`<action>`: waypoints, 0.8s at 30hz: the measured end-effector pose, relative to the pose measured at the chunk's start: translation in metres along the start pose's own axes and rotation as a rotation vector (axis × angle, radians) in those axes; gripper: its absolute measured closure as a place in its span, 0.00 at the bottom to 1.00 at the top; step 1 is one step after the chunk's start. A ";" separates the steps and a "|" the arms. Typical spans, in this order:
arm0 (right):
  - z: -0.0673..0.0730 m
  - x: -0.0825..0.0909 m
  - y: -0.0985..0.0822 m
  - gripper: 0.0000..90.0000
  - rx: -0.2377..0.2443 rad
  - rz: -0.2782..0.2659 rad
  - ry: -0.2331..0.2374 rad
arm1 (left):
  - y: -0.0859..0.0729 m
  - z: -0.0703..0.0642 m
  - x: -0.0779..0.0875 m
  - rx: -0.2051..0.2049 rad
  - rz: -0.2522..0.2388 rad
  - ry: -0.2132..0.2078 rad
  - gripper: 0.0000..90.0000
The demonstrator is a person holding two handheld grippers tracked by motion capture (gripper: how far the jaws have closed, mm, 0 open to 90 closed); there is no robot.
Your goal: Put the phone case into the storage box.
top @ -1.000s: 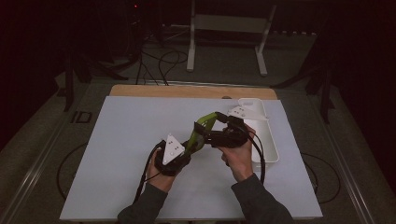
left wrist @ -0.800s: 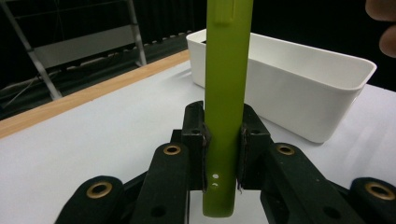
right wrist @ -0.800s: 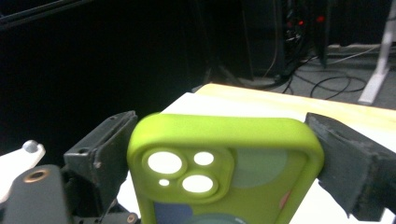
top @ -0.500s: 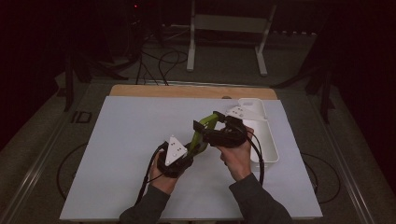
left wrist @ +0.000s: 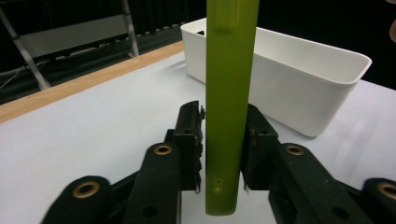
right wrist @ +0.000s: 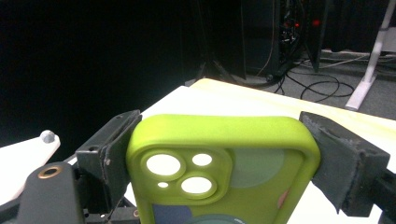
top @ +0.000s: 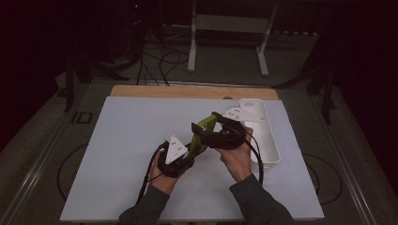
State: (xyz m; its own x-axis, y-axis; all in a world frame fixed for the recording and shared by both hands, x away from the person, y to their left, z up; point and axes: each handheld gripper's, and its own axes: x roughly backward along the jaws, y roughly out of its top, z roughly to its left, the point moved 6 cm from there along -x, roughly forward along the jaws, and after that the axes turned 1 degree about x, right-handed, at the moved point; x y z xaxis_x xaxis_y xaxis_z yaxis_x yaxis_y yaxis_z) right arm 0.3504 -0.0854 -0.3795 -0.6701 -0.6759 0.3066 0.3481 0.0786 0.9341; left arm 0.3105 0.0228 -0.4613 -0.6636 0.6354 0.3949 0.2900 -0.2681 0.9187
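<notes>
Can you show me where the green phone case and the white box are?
green phone case (right wrist: 224,158), right gripper view, its back beside the camera holes.
white box (left wrist: 299,88), left gripper view, its near side wall.

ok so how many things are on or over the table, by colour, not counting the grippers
green: 1, the phone case
white: 1, the bin
total: 2

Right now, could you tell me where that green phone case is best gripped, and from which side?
Grip the green phone case across its width at the camera-hole end, as the right gripper does: the long side edges are flat and parallel. The left gripper straddles its thin edge at the other end.
</notes>
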 end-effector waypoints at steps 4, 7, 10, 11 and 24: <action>0.000 0.000 0.000 0.18 0.005 0.004 -0.002 | 0.000 0.003 0.001 0.011 0.007 0.005 0.67; 0.000 0.000 0.000 0.18 0.014 0.007 -0.008 | 0.000 0.005 0.002 0.016 0.007 0.005 0.61; 0.000 0.000 0.000 0.18 0.017 0.009 -0.012 | 0.001 0.007 0.004 0.023 0.000 0.007 0.55; 0.000 0.000 0.000 0.18 0.015 0.009 -0.013 | 0.001 0.008 0.005 0.025 -0.002 0.011 0.52; -0.001 0.001 0.004 0.18 0.022 0.010 -0.025 | 0.001 0.017 0.010 0.042 0.030 -0.017 0.17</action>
State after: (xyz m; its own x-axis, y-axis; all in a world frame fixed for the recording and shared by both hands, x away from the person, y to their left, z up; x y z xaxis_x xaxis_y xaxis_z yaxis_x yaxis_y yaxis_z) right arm 0.3519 -0.0862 -0.3755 -0.6829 -0.6567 0.3200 0.3402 0.1016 0.9348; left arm 0.3162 0.0415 -0.4566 -0.6428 0.6397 0.4214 0.3380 -0.2569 0.9054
